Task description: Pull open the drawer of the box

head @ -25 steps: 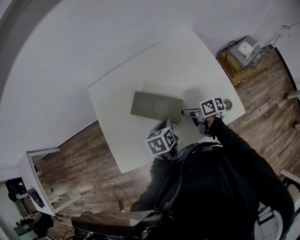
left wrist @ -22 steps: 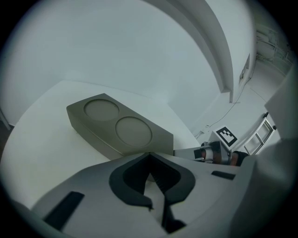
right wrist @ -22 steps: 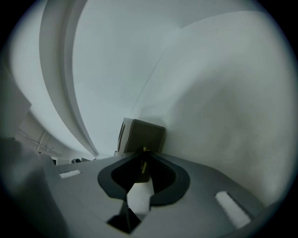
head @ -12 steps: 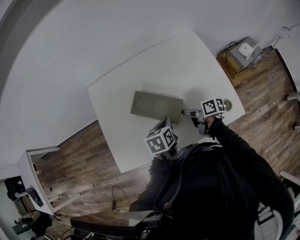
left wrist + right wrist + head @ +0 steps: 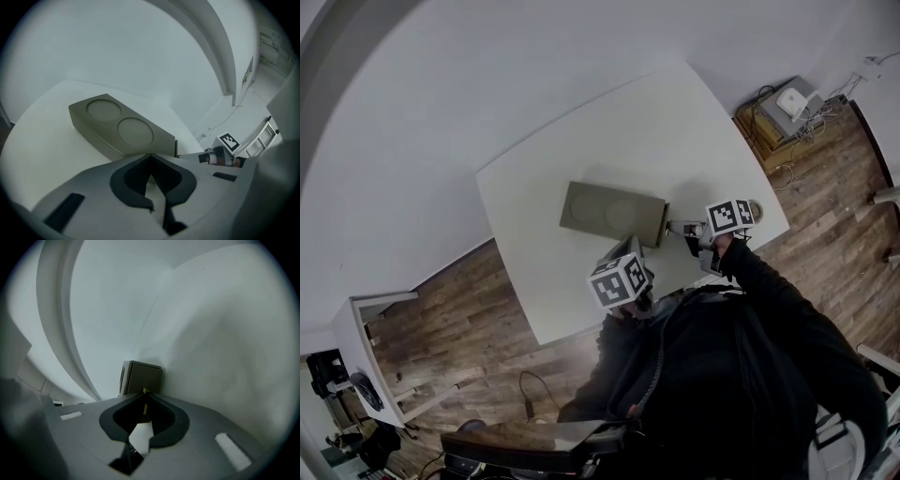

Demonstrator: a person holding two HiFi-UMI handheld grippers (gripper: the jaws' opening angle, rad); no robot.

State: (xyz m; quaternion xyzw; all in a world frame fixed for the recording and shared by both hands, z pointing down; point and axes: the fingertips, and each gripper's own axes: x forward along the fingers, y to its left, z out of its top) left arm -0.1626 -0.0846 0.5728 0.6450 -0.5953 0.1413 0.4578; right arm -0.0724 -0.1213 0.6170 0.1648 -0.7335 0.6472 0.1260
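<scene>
An olive-grey box [image 5: 612,212] with two round recesses on its top [image 5: 119,126] lies in the middle of the white table [image 5: 572,291]. Its drawer front [image 5: 142,376] faces right and stands a narrow gap [image 5: 176,148] out from the body. My right gripper [image 5: 674,226] reaches in from the right and is shut on the small brass knob [image 5: 144,391] of that drawer front. My left gripper [image 5: 628,247] sits at the box's near side, its jaws shut on nothing [image 5: 150,156] and their tips close by the box's lower edge.
A small round object [image 5: 756,205] lies on the table just right of my right gripper. The table's right corner [image 5: 783,220] is close behind that hand. Off the table, a low shelf with devices and cables [image 5: 787,101] stands on the wood floor at the upper right.
My right gripper has drawn a little to the right, and the drawer front has come slightly out of the box with it. The left gripper has barely moved.
</scene>
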